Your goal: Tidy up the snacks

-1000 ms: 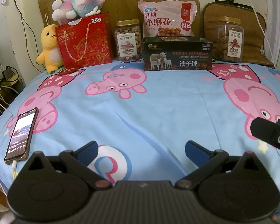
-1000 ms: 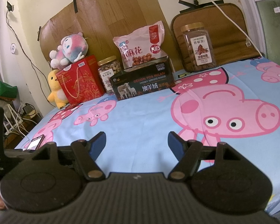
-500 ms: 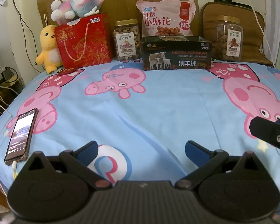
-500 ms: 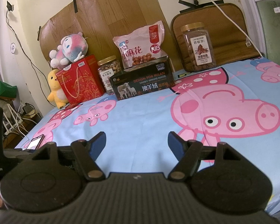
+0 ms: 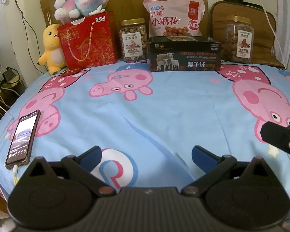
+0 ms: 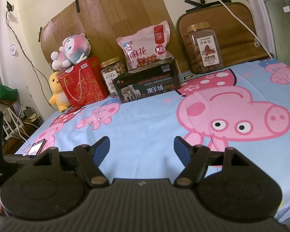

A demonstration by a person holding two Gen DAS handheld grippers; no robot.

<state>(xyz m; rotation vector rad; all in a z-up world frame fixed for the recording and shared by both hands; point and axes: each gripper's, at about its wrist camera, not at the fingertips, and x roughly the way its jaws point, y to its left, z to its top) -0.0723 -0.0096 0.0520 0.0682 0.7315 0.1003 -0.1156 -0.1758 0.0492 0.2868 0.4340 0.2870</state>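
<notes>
Snacks lie well beyond both spread, empty grippers, left gripper [image 5: 146,154] and right gripper [image 6: 141,147], across the bare blue sheet [image 5: 164,116]: the black box [image 5: 185,54] nearest, the pink bag [image 5: 174,18] behind it, nut jars [image 5: 133,39] [image 5: 238,38] on either side, the red gift bag [image 5: 88,40] far left.

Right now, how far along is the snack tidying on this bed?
Nothing looks done yet. The left gripper and right gripper are both open and empty above the bedsheet. Left to handle: the pink snack bag, the nut jar beside the red gift bag, and the other jar on the right. All three stand at the headboard around the black box.
</notes>
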